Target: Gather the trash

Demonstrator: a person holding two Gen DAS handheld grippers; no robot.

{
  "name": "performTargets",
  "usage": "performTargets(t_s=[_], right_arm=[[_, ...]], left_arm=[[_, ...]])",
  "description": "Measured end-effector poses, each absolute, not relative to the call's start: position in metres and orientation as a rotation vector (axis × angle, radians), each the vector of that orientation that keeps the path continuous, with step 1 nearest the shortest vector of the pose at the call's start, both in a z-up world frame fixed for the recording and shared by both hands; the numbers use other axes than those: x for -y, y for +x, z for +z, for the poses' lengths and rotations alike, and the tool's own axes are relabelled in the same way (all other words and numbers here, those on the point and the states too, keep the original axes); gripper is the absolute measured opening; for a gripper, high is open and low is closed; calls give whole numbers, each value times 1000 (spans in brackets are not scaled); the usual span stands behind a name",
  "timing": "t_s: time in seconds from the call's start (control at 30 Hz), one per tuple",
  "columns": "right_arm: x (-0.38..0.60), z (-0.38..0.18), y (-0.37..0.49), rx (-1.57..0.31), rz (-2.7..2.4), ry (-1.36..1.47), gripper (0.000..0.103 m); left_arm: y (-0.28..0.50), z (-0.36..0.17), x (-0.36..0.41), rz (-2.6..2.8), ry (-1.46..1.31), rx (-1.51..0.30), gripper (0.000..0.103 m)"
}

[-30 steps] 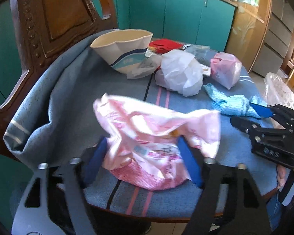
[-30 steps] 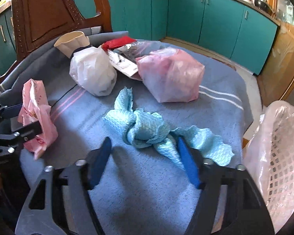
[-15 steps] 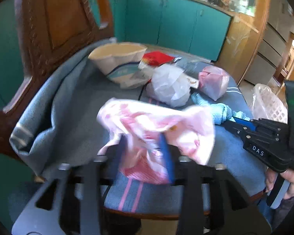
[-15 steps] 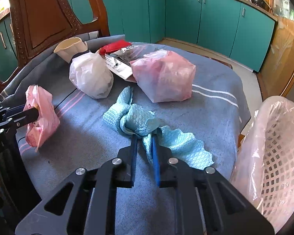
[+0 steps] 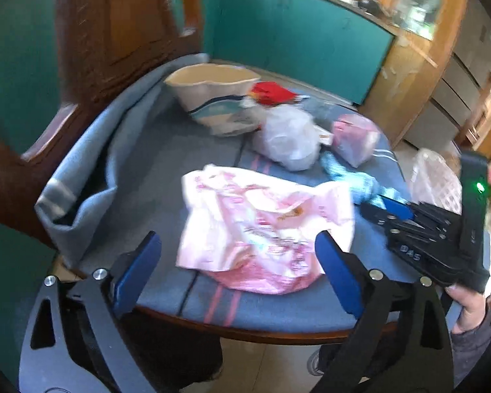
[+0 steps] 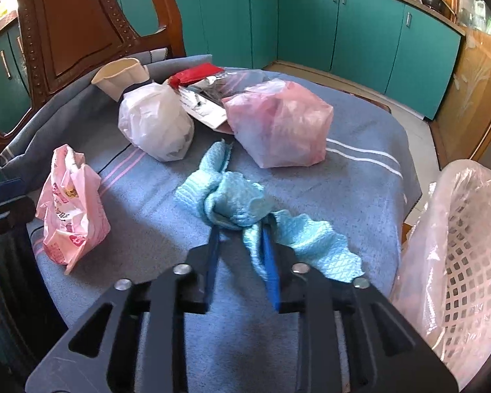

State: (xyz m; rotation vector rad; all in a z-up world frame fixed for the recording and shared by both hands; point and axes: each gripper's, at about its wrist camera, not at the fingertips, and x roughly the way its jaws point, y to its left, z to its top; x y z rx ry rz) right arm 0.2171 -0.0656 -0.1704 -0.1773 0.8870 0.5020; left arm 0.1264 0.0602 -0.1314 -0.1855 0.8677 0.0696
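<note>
Left gripper (image 5: 237, 262) jaws just sprung wide, clear of pink printed bag (image 5: 262, 229) on blue tablecloth (image 6: 360, 177). Right gripper (image 6: 240, 229) jaws just reopening partway, crumpled blue cloth (image 6: 235, 199) between them, grip unclear.

Teal cabinets (image 6: 360, 23) behind a wooden chair (image 6: 68, 26).

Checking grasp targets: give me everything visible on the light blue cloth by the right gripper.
The light blue cloth looks like a thin, quilt-textured wipe, crumpled and twisted into a loose knot, with one tail reaching toward the pink translucent bag and a wavy-edged flap spread to the right. It lies on the grey-blue table cover, near the lined basket. The right gripper has part of the cloth between its fingers, and its jaws have just been opening.
</note>
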Motion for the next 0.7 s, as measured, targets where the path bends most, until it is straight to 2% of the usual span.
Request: performTargets(t_s=[0.17, 0.47, 0.6, 0.7], right_arm=[[65, -172, 215, -881, 506, -187, 37], [65, -171, 218, -893, 507, -175, 43], [66, -171, 219, -893, 511, -168, 44], [68, -172, 221, -878, 483, -173, 48]], left_arm=[[128, -118, -31, 0, 206, -781, 95], [152, -135, 4, -442, 683, -909, 99], [177, -157, 4, -408, 770, -975, 99], [201, -166, -8, -337, 690, -1032, 99]])
